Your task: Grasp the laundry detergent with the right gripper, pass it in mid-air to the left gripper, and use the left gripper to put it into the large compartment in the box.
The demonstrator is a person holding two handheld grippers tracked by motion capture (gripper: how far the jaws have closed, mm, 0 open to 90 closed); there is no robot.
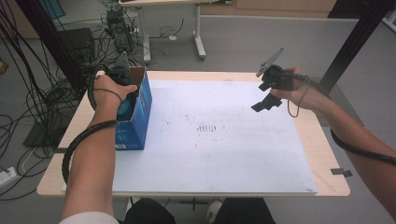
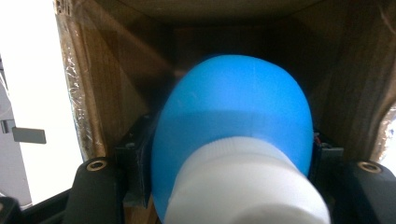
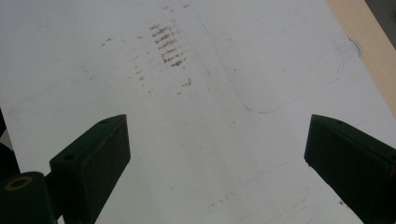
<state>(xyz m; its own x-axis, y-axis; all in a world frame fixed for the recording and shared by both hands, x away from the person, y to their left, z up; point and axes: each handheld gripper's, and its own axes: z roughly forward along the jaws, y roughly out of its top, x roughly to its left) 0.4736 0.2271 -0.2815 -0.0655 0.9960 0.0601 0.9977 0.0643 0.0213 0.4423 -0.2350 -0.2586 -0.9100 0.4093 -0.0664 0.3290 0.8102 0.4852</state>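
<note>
Reaching into the one blue cardboard box (image 1: 135, 114) that stands near the far left corner of the worktop (image 1: 322, 158), the left gripper (image 2: 231, 154) has its jaws clamped on one blue plastic bottle with a white cap (image 2: 233, 116). The bottle sits inside the box, and the brown walls of the box stand close on both sides of it. The right gripper (image 1: 267, 94) hangs over the far right part of the one white sheet (image 1: 210, 154), with its jaws wide apart and nothing between them. A patch of brown marks (image 3: 166, 44) lies on the sheet.
</note>
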